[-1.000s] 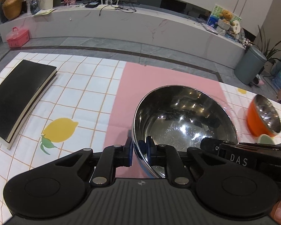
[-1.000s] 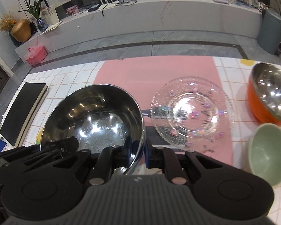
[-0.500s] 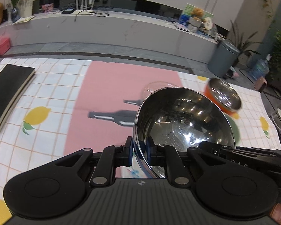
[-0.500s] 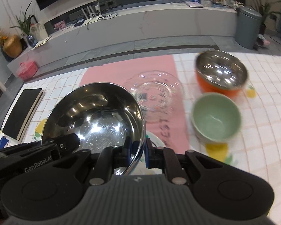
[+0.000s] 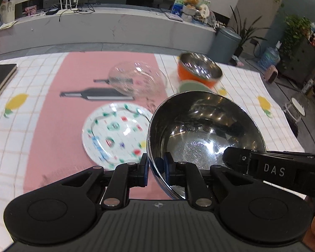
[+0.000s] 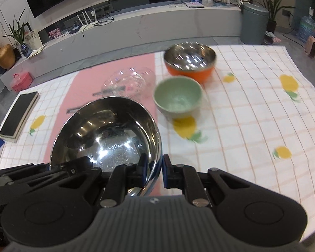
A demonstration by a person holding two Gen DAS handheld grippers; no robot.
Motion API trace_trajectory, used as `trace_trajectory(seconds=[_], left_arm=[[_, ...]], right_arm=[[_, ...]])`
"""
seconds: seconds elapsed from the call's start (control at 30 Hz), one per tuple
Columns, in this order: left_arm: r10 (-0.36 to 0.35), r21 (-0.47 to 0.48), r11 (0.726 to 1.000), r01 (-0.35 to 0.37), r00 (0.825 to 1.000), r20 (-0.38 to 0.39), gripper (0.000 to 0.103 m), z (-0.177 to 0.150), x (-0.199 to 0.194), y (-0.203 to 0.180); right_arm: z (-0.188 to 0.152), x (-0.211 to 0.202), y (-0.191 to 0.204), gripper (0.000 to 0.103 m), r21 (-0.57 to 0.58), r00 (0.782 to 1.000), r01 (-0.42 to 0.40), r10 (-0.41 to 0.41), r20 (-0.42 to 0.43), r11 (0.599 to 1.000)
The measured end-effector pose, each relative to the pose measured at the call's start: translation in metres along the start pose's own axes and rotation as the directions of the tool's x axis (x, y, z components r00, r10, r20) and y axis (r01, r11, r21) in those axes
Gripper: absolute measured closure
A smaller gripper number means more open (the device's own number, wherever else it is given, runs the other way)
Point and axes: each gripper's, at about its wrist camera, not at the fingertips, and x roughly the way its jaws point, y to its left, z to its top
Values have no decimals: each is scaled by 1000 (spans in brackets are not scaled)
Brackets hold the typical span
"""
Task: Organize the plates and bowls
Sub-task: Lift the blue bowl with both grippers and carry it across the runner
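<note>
Gripping the steel bowl (image 5: 205, 134) by opposite sides of its rim, both tongs are pinching down narrow on it: the left tongs (image 5: 155, 167) are clamping the rim's left edge, the right tongs (image 6: 154, 169) its right edge, and the bowl is hanging tilted above the bench (image 6: 252, 126) with its hollow facing the cameras. Lying just beyond the left tongs, a patterned plate (image 5: 115, 132) is sitting flat on the pink strip of the cloth. Farther out, a green bowl (image 6: 177, 97) is standing upright beside a clear glass plate (image 5: 136, 79), blurred. Behind the green bowl and close to it, an orange bowl (image 6: 190, 63) with a steel lining is resting. Far left, a black book (image 6: 19, 114) is lying at the bench's edge.
</note>
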Motion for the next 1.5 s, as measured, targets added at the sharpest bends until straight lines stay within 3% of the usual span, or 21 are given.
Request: trace_trajectory(seconds=[0.33,0.57,1.17,1.27,1.4,1.5], left_arm=[[24,-6,1000,-24,999,-47,87,-43,8,-12],[41,-32,999,-44,996,-85,87,-65,16,-6],[65,-10,998,-66,993,-95,85,-68,21,-9],[81,-7,997,-82,992,-97,78,-68,20,-8],[101,-4,995,-102,990,-101,67,-67,18,-5],[121,1,993,-122,988,-94,58,-66,16,-3]], right_arm=[[-49,8,-20,91,-30,998,-13,11,-57,999],[-64,26,-20,90,-48,993,-27,21,-116,998],[-73,32,-23,89,-21,993,-21,18,-120,1000],[-74,29,-24,82,-23,994,-10,7,-108,1000],[-73,25,-27,63,-14,996,1,-2,-88,1000],[-72,22,-28,62,-10,997,-5,4,-80,1000]])
